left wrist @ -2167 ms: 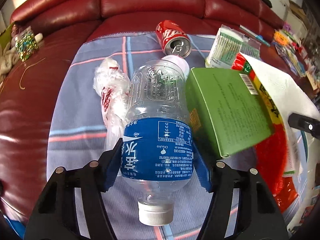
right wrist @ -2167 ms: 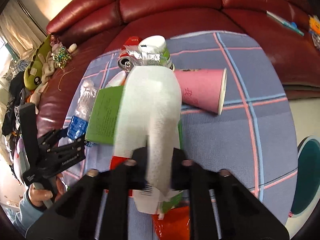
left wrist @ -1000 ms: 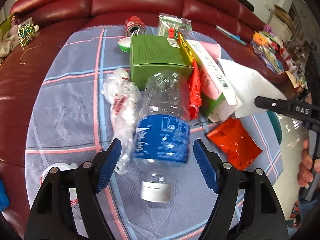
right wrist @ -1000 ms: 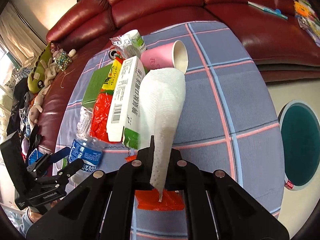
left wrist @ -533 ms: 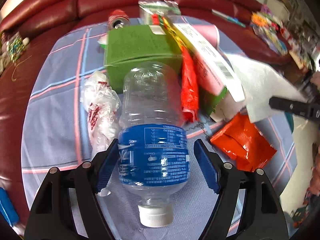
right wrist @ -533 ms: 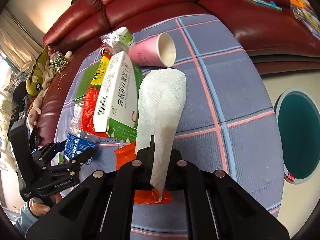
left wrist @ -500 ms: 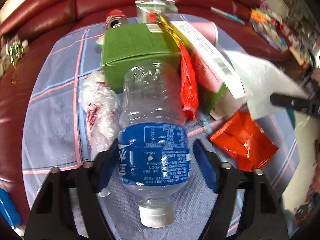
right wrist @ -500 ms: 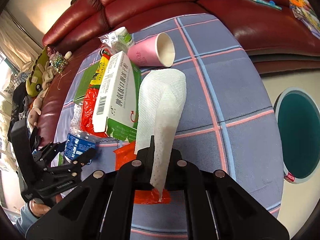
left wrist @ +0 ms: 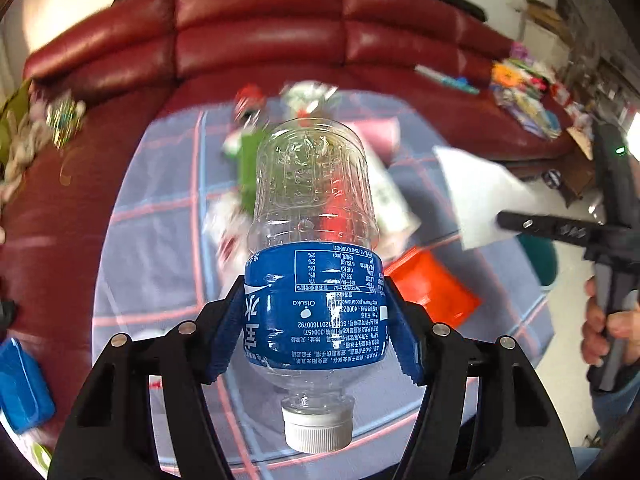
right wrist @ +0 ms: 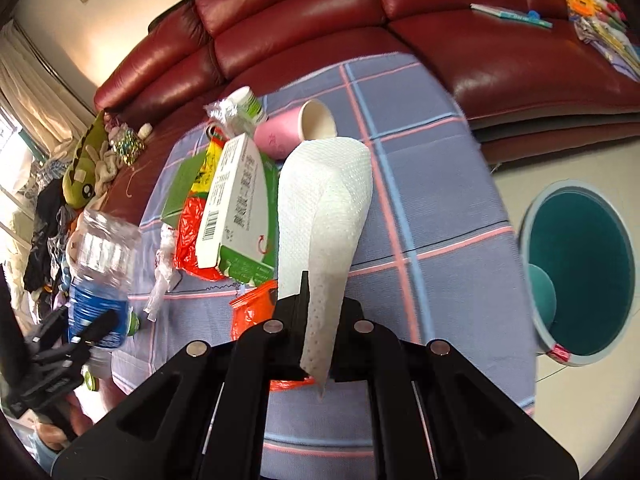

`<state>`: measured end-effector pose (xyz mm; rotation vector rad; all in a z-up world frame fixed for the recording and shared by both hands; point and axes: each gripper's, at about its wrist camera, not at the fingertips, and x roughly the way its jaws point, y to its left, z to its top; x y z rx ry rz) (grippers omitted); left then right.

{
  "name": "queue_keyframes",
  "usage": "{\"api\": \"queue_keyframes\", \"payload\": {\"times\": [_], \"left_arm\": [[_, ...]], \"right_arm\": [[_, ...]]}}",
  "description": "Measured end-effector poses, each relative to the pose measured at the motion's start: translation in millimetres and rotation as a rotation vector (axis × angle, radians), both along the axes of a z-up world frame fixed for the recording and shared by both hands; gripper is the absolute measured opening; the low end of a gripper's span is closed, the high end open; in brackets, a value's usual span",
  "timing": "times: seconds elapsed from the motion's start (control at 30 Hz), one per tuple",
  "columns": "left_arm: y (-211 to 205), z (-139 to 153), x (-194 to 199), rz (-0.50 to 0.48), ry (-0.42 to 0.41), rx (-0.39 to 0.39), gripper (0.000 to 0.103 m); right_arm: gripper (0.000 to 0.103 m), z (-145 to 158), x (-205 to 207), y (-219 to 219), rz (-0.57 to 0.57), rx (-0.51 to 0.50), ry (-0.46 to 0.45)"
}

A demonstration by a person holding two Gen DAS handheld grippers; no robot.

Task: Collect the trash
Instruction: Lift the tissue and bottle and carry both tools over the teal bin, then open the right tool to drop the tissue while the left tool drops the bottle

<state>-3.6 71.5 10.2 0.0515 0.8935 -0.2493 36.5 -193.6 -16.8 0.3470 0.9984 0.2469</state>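
My left gripper is shut on a clear plastic bottle with a blue label and white cap, held above the table. The bottle also shows in the right wrist view. My right gripper is shut on a white paper towel, held above the blue plaid tablecloth; the towel also shows in the left wrist view. On the cloth lie a white and green carton, a green box, an orange wrapper, a pink paper cup and a crumpled clear bag.
A teal round bin stands on the floor to the right of the table. A dark red leather sofa curves behind the table, with toys on its left and papers on its right. A blue object lies at the left.
My left gripper has closed on the bottle and lifted it off the cloth. My right gripper has pulled back with the paper towel, toward the table's near edge.
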Motion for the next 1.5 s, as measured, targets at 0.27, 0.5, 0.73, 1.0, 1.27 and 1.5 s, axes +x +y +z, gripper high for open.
{"api": "queue_keyframes", "payload": {"times": [0.27,0.5,0.73,1.0,1.27,1.5], "left_arm": [[-119,24,18,-0.280,-0.028,-0.078,0.066],[-226,-2,42,-0.468,0.059,-0.100,0.066],[-300,-41,66,-0.559,0.143,-0.034,0.066],[-349,-77,83,-0.622,0.211,-0.001,0.066],[-385,-106,99,-0.654,0.257,0.045,0.067],[-386,-121,110,-0.624,0.306,0.036,0.073]], "right_arm": [[0.005,10,-34,-97,-0.177,-0.035,-0.006],[0.009,-21,-48,-190,-0.321,-0.070,0.099],[0.058,-66,-40,-233,-0.380,-0.044,0.188],[0.076,-74,-42,-271,-0.484,-0.018,0.183],[0.083,-64,-48,-285,-0.550,-0.005,0.170],[0.084,-71,-48,-292,-0.577,0.003,0.182]]}}
